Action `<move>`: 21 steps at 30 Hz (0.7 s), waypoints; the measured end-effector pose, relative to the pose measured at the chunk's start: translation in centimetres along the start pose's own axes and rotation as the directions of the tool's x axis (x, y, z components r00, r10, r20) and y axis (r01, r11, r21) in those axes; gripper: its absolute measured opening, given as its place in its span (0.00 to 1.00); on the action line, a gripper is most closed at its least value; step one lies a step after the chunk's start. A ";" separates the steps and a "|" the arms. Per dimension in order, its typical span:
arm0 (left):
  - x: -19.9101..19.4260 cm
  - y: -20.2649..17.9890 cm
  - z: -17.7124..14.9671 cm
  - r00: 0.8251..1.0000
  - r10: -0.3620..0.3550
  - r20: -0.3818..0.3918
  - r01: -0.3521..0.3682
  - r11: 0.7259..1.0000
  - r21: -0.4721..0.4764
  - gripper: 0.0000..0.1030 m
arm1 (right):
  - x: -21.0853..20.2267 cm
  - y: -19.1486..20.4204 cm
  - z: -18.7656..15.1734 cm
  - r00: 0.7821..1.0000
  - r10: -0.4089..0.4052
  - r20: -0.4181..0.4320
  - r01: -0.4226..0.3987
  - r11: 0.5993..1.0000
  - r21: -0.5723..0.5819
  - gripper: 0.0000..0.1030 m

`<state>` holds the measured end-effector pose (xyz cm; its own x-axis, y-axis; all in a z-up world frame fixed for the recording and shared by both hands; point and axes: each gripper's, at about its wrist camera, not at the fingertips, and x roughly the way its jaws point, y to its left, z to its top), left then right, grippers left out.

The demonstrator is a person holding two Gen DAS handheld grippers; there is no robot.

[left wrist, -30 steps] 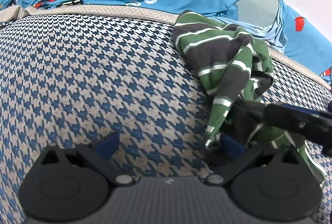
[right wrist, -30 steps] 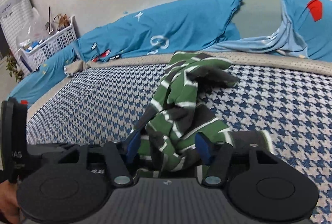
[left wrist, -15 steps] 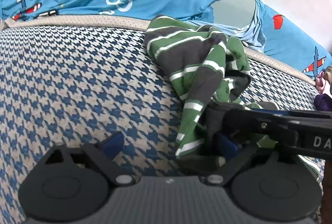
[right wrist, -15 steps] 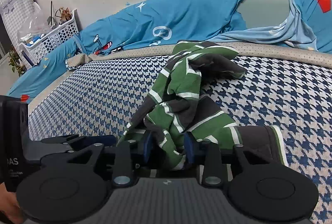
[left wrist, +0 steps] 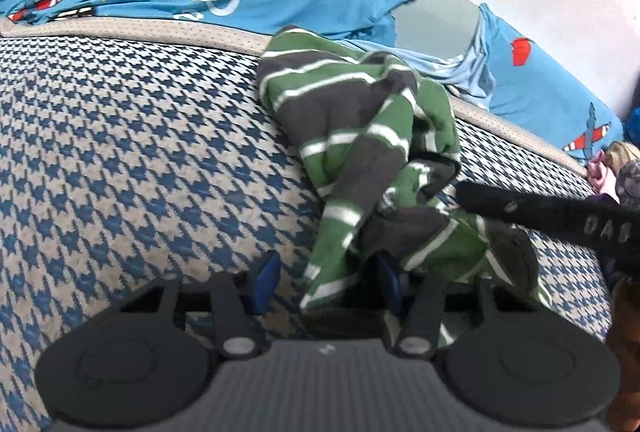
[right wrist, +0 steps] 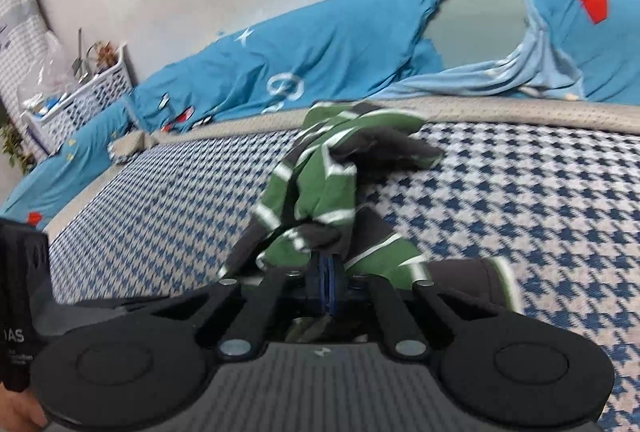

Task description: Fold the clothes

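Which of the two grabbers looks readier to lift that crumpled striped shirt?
The right gripper: its jaws are already pinched shut on a fold of the striped shirt. The left gripper is open, with the shirt's edge lying between its fingers, so it would probably have to close first.

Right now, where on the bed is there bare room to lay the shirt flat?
Bare cover lies left of the shirt, up to the beige edging; a smaller patch lies right of it. The middle is crowded by both grippers.
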<state>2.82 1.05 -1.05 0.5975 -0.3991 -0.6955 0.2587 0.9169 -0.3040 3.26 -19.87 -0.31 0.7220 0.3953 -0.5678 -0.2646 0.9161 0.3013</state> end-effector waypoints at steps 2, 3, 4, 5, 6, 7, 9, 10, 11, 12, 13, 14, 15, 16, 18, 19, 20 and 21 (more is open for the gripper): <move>-0.1 0.2 0.1 1.000 -0.002 0.004 0.002 1.000 -0.017 0.48 | -0.6 -0.7 0.4 0.999 -0.028 0.032 0.027 0.999 0.023 0.03; -0.2 0.3 0.2 1.000 -0.015 0.006 0.015 0.999 -0.033 0.46 | -0.9 -1.1 0.6 0.998 -0.037 0.045 0.035 0.999 0.040 0.03; -0.4 0.4 0.2 0.999 -0.032 0.010 0.032 0.998 -0.047 0.46 | -1.1 -1.6 0.7 0.998 -0.034 0.048 0.031 0.998 0.063 0.03; -0.6 0.4 0.3 0.999 -0.040 0.014 0.040 0.998 -0.048 0.46 | -1.3 -2.1 0.9 0.999 -0.021 0.046 0.016 0.996 0.088 0.03; -0.7 0.3 0.4 0.999 -0.036 0.018 0.036 0.999 -0.040 0.46 | -1.4 -2.4 1.0 0.999 -0.005 0.044 0.001 0.995 0.100 0.03; -0.7 0.4 0.4 0.999 -0.034 0.020 0.035 0.998 -0.047 0.46 | -1.5 -2.4 1.1 0.999 0.013 0.043 -0.017 0.995 0.096 0.03; -0.8 0.6 0.5 0.999 -0.030 0.024 0.031 0.998 -0.061 0.46 | -1.7 -2.3 1.2 0.998 0.047 0.038 -0.050 0.996 0.079 0.04; -0.9 0.7 0.5 0.999 -0.027 0.026 0.029 0.997 -0.068 0.46 | -1.8 -2.0 1.1 0.998 0.060 0.032 -0.062 0.996 0.058 0.04; -1.0 0.8 0.5 0.999 -0.025 0.028 0.027 0.997 -0.075 0.46 | -1.8 -1.7 1.0 0.997 0.074 0.024 -0.075 0.996 0.043 0.08; -1.0 1.0 0.6 0.999 -0.023 0.030 0.026 0.996 -0.082 0.46 | -1.6 -1.5 0.9 0.996 0.090 0.013 -0.090 0.995 0.033 0.11; -1.1 1.1 0.6 0.999 -0.021 0.032 0.024 0.996 -0.089 0.46 | -1.5 -1.3 0.7 0.995 0.101 0.001 -0.101 0.995 0.023 0.12; -1.2 1.1 0.6 0.999 -0.026 0.032 0.029 0.995 -0.092 0.46 | -1.4 -1.1 0.6 0.994 0.106 -0.008 -0.106 0.994 0.009 0.16; -1.3 1.2 0.5 0.999 -0.030 0.032 0.033 0.995 -0.092 0.46 | -1.2 -0.8 0.5 0.994 0.107 -0.016 -0.107 0.994 -0.008 0.21; -1.2 1.2 0.5 0.999 -0.022 0.029 0.024 0.996 -0.088 0.46 | -1.1 -0.6 0.3 0.994 0.108 -0.022 -0.108 0.994 -0.025 0.23; -1.2 1.1 0.5 1.000 -0.003 0.023 0.005 0.997 -0.078 0.46 | -0.9 -0.3 0.1 0.993 0.112 -0.029 -0.113 0.992 -0.050 0.26; -1.1 1.2 0.4 1.000 0.015 0.017 -0.014 0.997 -0.081 0.46 | -0.7 -0.1 0.0 0.993 0.117 -0.034 -0.119 0.991 -0.059 0.26; -0.9 1.3 0.4 0.999 0.034 0.011 -0.033 0.996 -0.085 0.46 | -0.5 0.0 0.0 0.992 0.122 -0.039 -0.124 0.990 -0.068 0.28; -0.9 1.5 0.4 0.999 0.042 0.006 -0.041 0.995 -0.094 0.46 | -0.3 0.2 -0.2 0.991 0.123 -0.045 -0.126 0.989 -0.079 0.29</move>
<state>2.95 2.76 -0.66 0.6126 -0.3602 -0.7036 0.1614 0.9284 -0.3347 2.90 -19.82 -0.19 0.6545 0.5078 -0.5601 -0.4032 0.8612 0.3095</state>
